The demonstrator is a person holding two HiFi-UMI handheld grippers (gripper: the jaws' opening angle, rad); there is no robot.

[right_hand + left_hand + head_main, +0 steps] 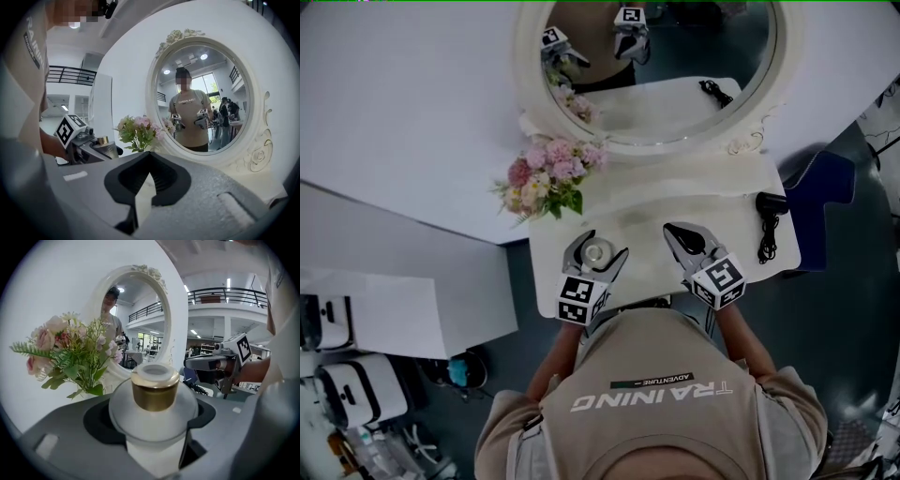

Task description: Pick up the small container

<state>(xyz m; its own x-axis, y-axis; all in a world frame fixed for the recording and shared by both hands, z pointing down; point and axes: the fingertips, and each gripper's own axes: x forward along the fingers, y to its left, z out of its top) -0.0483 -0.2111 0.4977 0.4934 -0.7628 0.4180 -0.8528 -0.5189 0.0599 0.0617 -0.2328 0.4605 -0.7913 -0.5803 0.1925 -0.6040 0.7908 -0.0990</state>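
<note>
Grip looks already made: the left gripper [601,246] has its jaws clamped on the small container [154,397], a frosted jar with a gold collar, at the lower centre of the head view over the white table [649,214]. I cannot tell if it is off the surface. A good lift should go straight up, slowly, keeping away from the flowers [546,178] at upper left. The right gripper [673,230], jaws together and empty, waits to the right.
</note>
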